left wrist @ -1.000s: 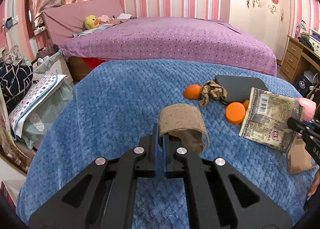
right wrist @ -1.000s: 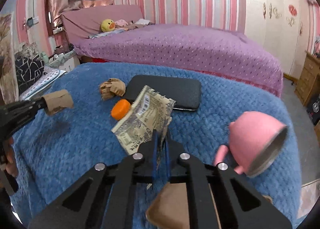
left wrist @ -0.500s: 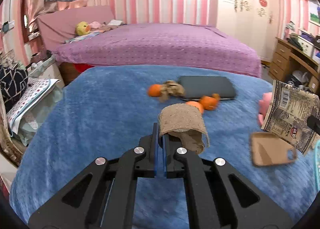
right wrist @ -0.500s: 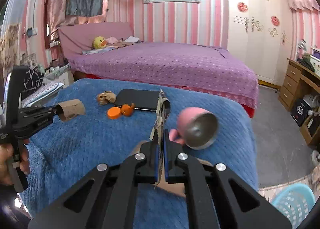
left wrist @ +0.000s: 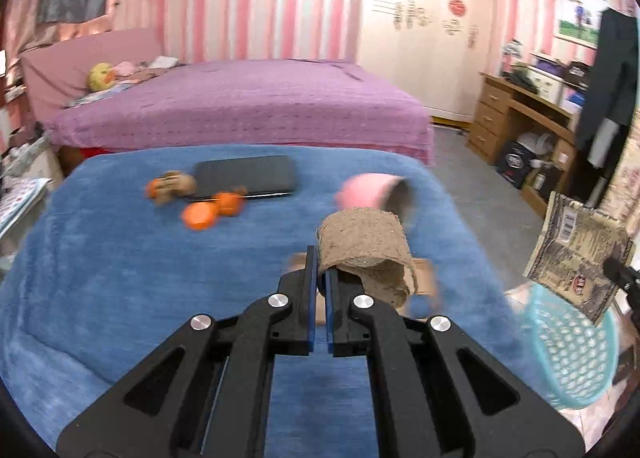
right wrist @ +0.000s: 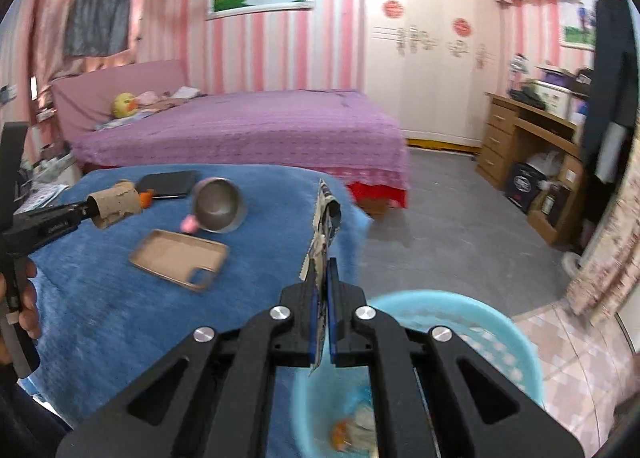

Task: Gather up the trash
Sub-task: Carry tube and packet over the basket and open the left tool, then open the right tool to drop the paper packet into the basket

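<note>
Both grippers clamped: right gripper (right wrist: 320, 278) pinches wrapper (right wrist: 325, 218) above blue basket (right wrist: 516, 342), left gripper (left wrist: 318, 270) grips cardboard tube (left wrist: 362, 238) beside basket over blue blanket (left wrist: 120, 278); early release risks 1 piece missing the rim.

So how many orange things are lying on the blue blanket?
3: one left of the crumpled paper, and two, and, before the dark case. Blur may hide more.

Both grippers are matte black plastic: the left gripper (left wrist: 318, 278) and right gripper (right wrist: 322, 290) each have blue finger pads, triangular cut-outs in the arms and four round silver screws behind the fingers. Pale lettering marks the left gripper's side.
</note>
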Motion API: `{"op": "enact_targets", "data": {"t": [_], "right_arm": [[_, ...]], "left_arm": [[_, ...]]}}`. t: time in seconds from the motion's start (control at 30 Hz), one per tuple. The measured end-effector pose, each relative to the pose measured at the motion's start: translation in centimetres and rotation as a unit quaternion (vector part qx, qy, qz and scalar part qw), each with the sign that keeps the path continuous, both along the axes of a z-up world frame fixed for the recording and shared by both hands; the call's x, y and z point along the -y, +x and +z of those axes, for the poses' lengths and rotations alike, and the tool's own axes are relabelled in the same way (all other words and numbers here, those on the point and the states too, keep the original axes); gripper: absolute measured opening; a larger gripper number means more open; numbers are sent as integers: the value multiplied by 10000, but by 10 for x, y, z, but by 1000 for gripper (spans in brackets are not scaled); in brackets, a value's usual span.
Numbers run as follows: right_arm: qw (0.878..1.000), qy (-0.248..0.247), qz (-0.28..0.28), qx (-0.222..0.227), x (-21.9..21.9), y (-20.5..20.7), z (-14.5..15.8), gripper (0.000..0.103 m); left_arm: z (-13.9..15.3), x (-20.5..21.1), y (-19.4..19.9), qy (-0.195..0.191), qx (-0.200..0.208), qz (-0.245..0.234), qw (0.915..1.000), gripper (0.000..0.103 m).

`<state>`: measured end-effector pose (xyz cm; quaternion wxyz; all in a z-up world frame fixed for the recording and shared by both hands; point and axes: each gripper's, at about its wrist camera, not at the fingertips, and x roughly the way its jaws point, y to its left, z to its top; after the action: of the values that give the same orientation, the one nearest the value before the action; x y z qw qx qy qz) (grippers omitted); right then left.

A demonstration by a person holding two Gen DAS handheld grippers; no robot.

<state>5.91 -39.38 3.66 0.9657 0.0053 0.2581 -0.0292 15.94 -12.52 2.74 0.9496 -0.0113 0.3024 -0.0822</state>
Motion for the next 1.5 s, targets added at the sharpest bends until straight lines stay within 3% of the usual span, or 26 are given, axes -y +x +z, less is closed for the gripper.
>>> {"op": "enact_targets", "data": {"t": [0.33, 0.53, 0.73, 0.8, 0.87, 0.9, 1.07, 1.23, 1.5], "right_arm": [[9965, 73, -799, -227, 88, -40, -25, 4], [9938, -15, -1068, -312, 105, -46, -39, 4], [9916, 232, -1239, -295, 119, -55, -55, 4], [9913, 225, -1257, -309, 117, -56, -59, 4], [9912, 169, -1270, -330, 117, -57, -63, 4], [9911, 151, -1278, -328, 116, -58, -64, 4], [9907, 165, -1321, -295, 116, -60, -68, 4], [9901, 146, -1371, -257, 110, -58, -71, 4], [9890, 112, -1473, -120, 100, -52, -77, 5]], "left_arm": [[-12, 130, -32, 258, 0, -1053, 9941, 2], [-36, 193, -47, 404, -185, -1546, 9870, 2], [-52, 228, -56, 564, -238, -1859, 9807, 3], [-56, 236, -57, 600, -296, -1942, 9787, 14], [-59, 239, -54, 476, -440, -2034, 9769, 38], [-59, 239, -55, 451, -436, -2026, 9772, 43], [-54, 232, -56, 556, -122, -1766, 9826, 77], [-45, 211, -52, 455, 16, -1408, 9890, 87], [-40, 185, -50, 495, 202, -1041, 9931, 89]]}}
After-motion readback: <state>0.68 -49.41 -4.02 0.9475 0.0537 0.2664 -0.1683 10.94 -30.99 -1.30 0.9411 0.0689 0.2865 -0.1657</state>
